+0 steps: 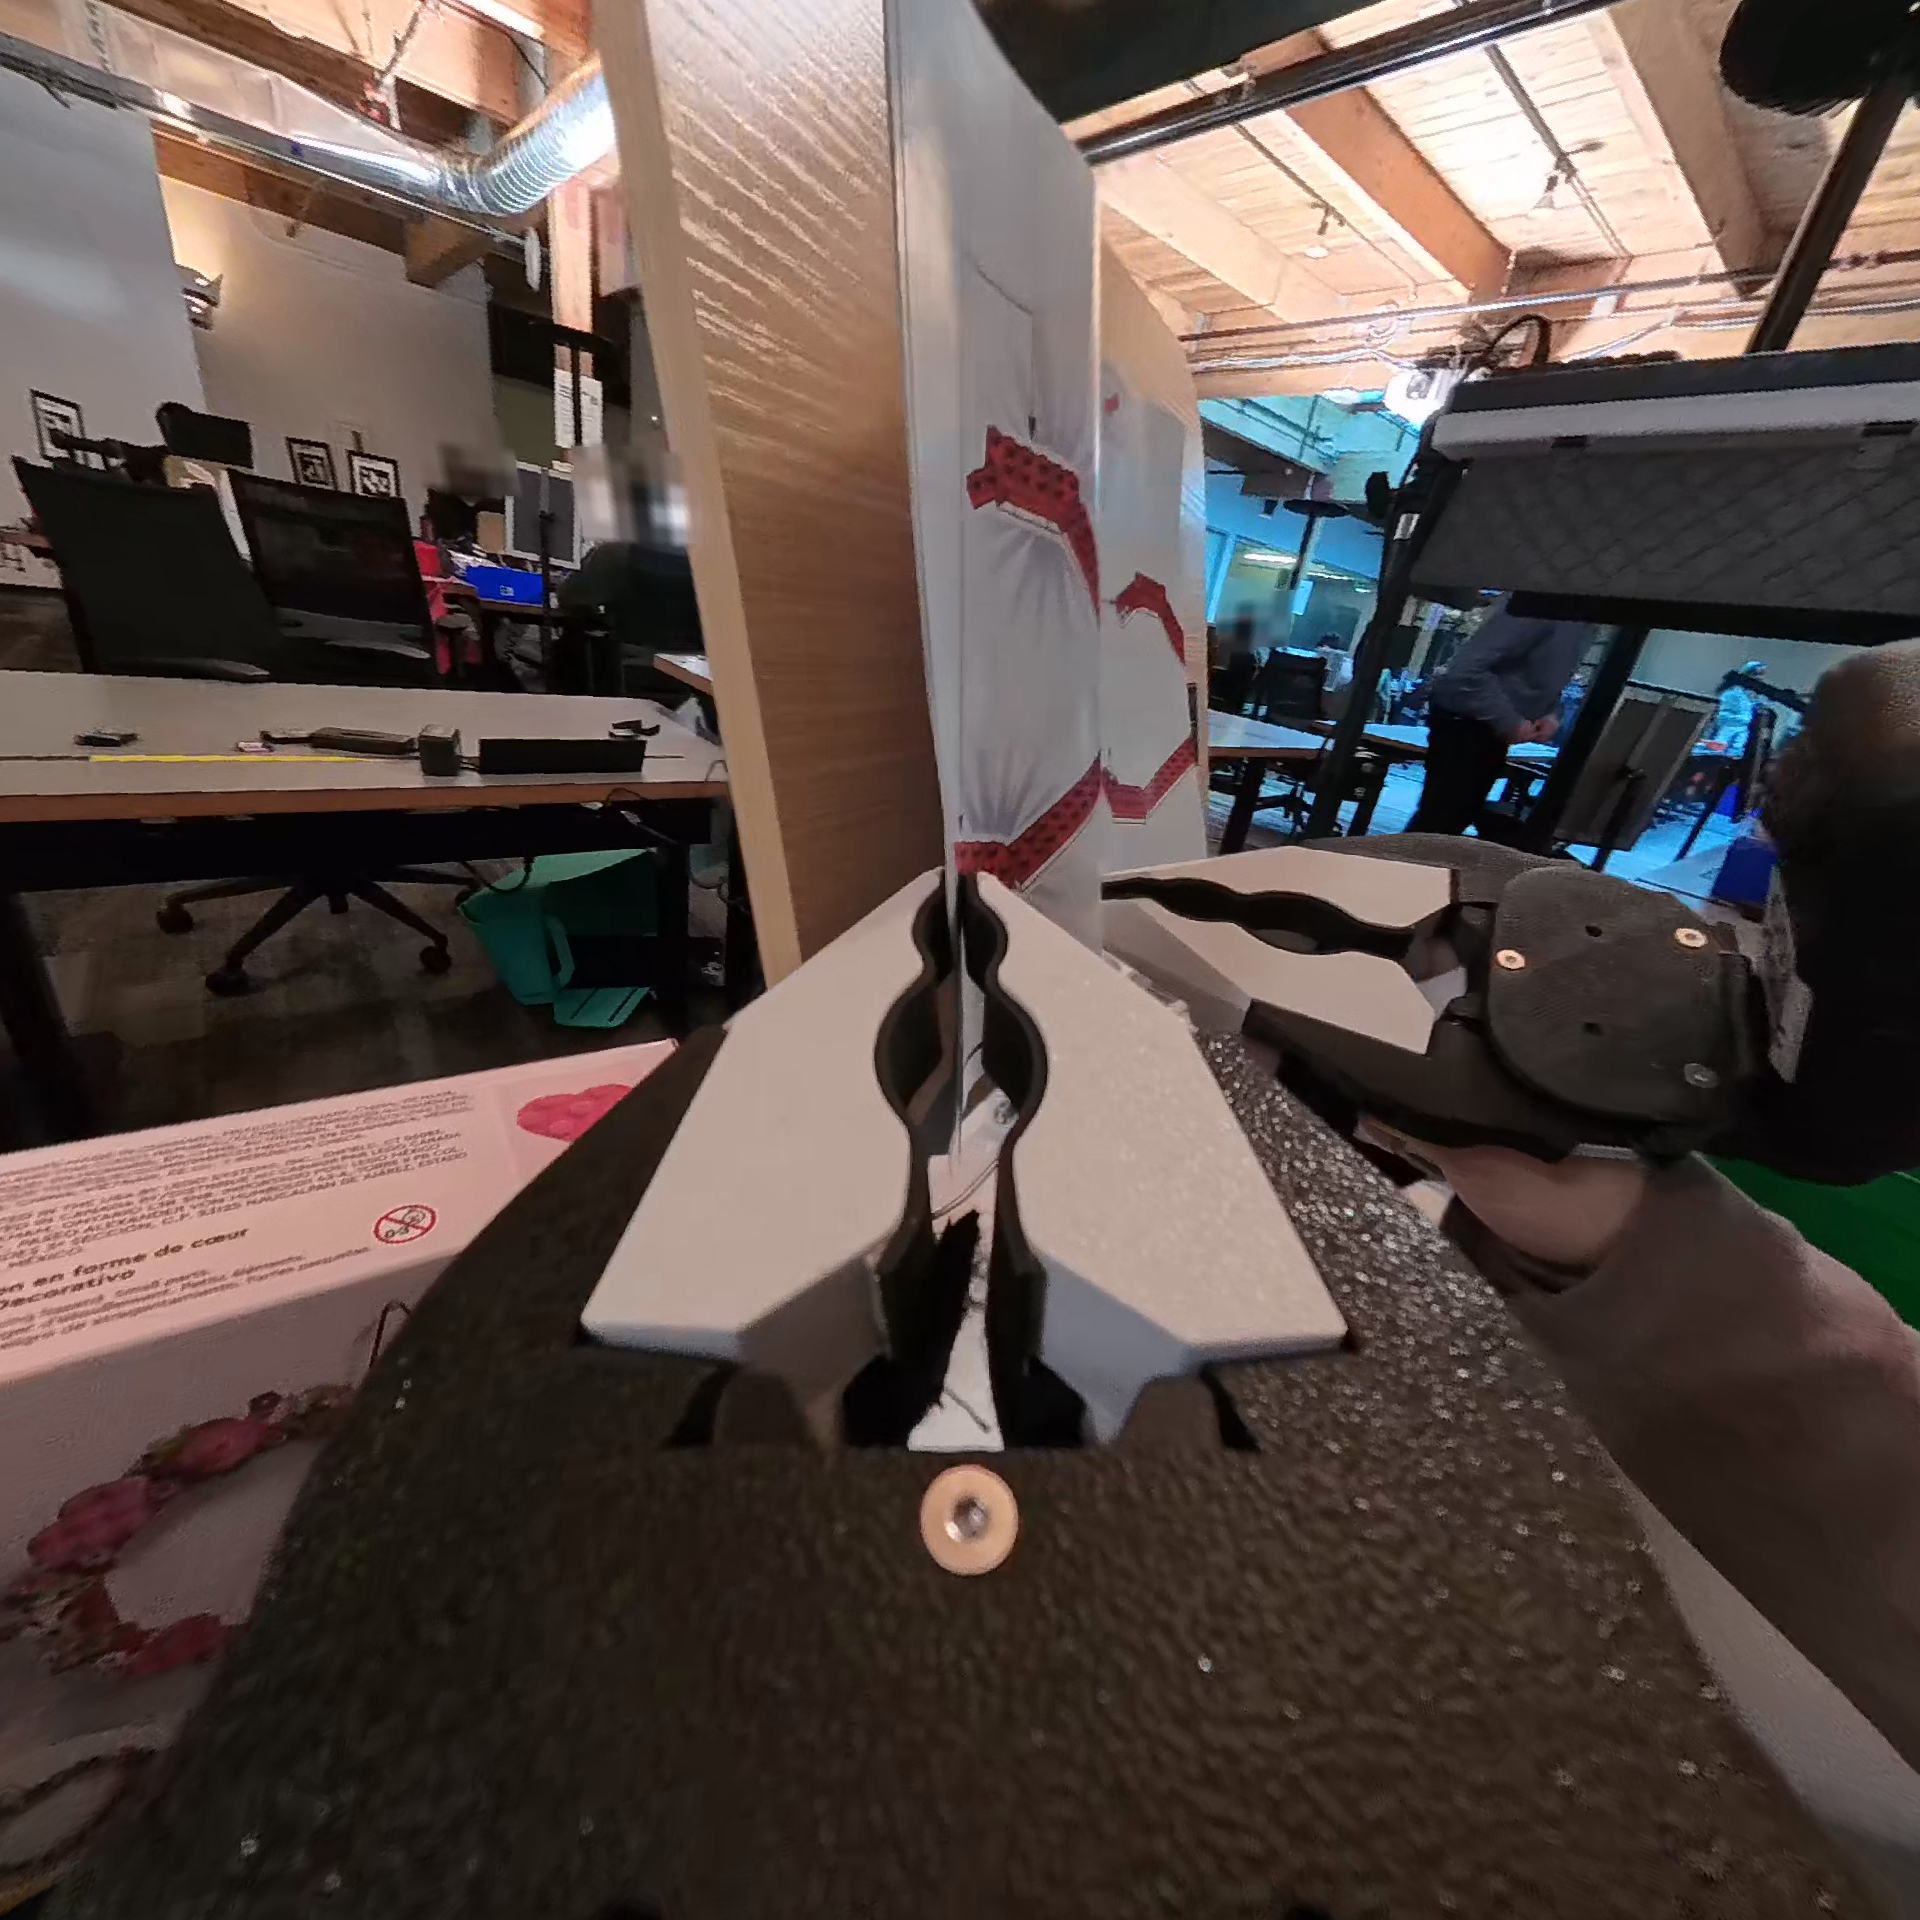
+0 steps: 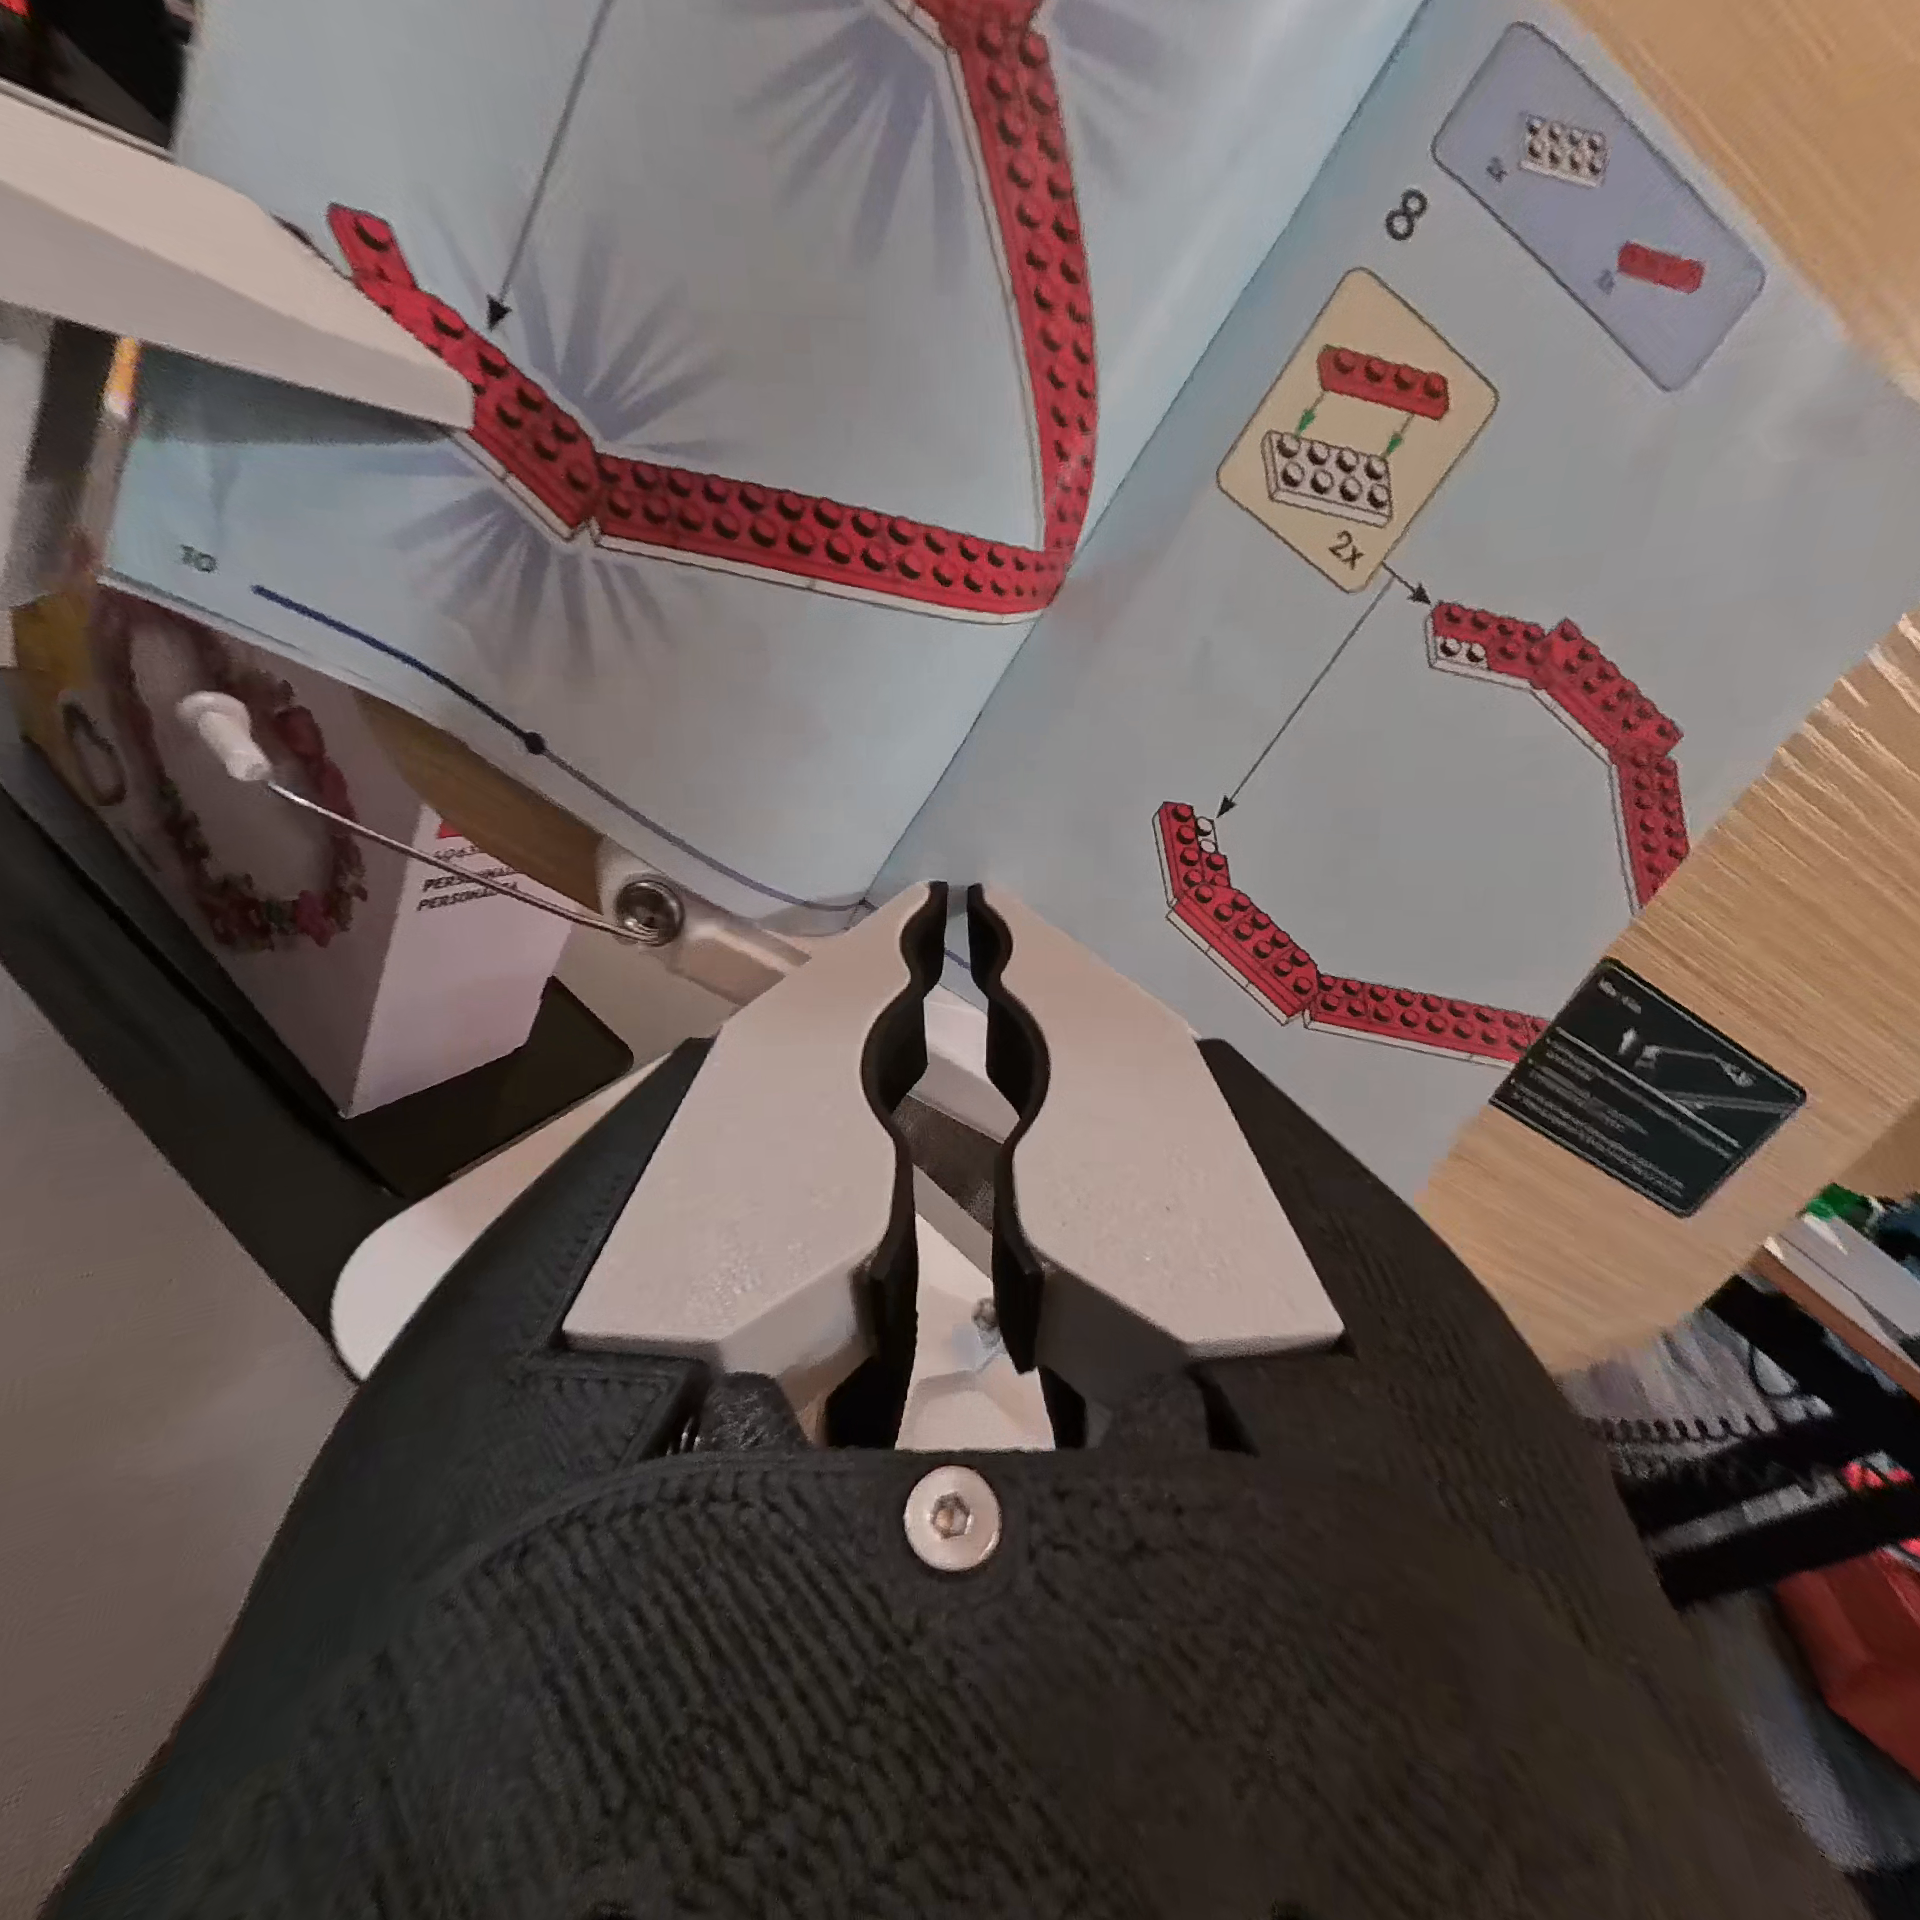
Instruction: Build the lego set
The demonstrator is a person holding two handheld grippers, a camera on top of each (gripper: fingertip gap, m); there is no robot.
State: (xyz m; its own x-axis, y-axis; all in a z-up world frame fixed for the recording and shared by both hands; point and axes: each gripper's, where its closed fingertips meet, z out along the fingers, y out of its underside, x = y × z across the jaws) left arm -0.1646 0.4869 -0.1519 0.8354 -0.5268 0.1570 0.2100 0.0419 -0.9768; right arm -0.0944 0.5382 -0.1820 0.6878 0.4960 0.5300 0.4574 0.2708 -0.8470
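Observation:
The open instruction booklet (image 2: 831,260) with red brick diagrams stands on a wooden book stand (image 1: 790,520). My left gripper (image 1: 961,883) is shut on the left page (image 1: 1023,623), which I see edge-on between the fingers. One of its white fingers (image 2: 239,301) lies over that page in the right wrist view. My right gripper (image 2: 954,888) is at the bottom of the booklet's fold, jaws almost together with nothing visibly between them. It also shows in the left wrist view (image 1: 1117,888), just right of the page. No loose bricks are in view.
The white set box (image 1: 260,1247) stands left of the stand; it also shows in the right wrist view (image 2: 312,831). A metal page clip (image 2: 644,914) with a wire arm sits at the stand's base. Tables, chairs and people are behind. One gripper's finger ends stand about 10 centimeters off the other's.

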